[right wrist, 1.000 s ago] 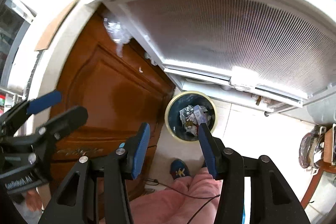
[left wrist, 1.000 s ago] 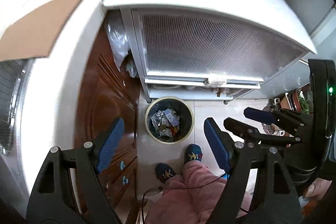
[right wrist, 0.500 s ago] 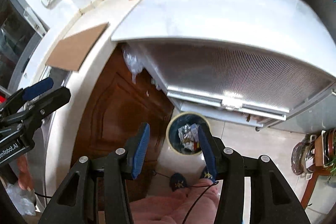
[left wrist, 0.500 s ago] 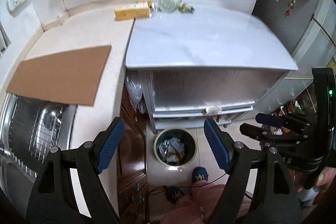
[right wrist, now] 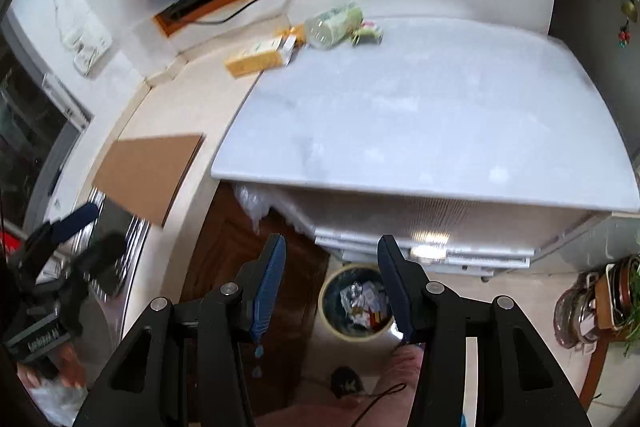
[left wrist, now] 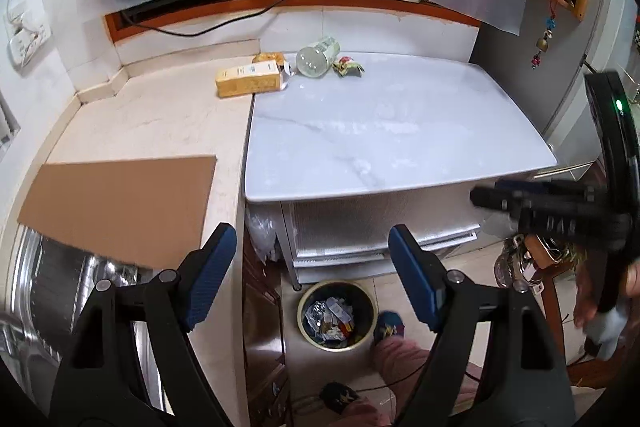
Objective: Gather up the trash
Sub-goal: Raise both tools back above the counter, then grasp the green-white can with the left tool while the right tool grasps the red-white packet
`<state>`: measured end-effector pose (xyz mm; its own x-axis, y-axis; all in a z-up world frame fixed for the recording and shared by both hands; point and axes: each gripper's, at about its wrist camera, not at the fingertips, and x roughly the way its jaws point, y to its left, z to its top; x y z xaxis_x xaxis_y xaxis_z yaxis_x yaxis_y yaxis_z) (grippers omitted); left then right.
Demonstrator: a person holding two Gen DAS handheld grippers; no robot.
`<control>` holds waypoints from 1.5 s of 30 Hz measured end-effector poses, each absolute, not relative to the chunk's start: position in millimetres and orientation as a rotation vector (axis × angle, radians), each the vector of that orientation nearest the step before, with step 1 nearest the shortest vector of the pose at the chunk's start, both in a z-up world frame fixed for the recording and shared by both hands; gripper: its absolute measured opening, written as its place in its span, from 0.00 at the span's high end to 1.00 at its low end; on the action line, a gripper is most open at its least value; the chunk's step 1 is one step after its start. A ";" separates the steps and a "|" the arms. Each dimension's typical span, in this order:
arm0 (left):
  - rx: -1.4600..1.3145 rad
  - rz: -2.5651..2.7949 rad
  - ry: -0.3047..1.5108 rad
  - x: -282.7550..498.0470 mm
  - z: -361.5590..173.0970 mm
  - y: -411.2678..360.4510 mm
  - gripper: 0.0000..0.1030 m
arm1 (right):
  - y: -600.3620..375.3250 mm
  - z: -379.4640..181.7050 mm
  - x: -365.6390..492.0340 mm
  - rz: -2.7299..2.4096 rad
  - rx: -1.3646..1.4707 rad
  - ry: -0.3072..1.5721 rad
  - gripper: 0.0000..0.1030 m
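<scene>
A round trash bin [left wrist: 335, 315] [right wrist: 358, 303] with wrappers inside stands on the floor below both grippers. Trash lies at the far edge of the counter: a yellow carton [left wrist: 248, 79] [right wrist: 256, 59], a clear plastic bottle on its side [left wrist: 317, 58] [right wrist: 332, 25] and a crumpled wrapper [left wrist: 349, 66] [right wrist: 368, 33]. My left gripper [left wrist: 312, 279] is open and empty, held high over the counter edge. My right gripper [right wrist: 330, 277] is open and empty too, above the bin; it also shows blurred at the right in the left wrist view [left wrist: 492, 197].
A white marble table top [left wrist: 392, 131] [right wrist: 432, 115] adjoins a beige counter [left wrist: 148, 123]. A brown cardboard sheet [left wrist: 120, 199] [right wrist: 150, 175] lies partly over a steel sink [left wrist: 48, 291]. The person's pink-trousered leg and slippers [left wrist: 388, 323] stand beside the bin. Clutter [right wrist: 592, 303] sits at the right.
Both grippers have risen from low beside the bin to above counter height, so the counter top and its trash have come into view. Neither gripper's opening has changed.
</scene>
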<state>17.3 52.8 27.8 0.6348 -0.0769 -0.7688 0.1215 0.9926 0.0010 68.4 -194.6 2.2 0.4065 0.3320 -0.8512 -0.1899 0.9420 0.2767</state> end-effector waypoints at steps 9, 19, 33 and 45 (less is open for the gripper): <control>0.076 -0.098 0.843 129.2 48.3 29.8 0.26 | -211.1 10.0 207.5 0.340 0.170 1.074 0.49; 0.153 -0.120 0.892 341.6 39.5 -17.7 0.26 | -208.7 -39.6 418.7 0.350 0.233 1.163 0.46; 0.153 -0.095 1.056 462.1 -19.9 -7.0 0.26 | -162.8 -127.2 525.0 0.418 0.137 1.264 0.46; 0.174 -0.134 1.194 506.8 -65.2 -28.8 0.26 | -177.4 -120.5 517.7 0.484 0.081 1.202 0.77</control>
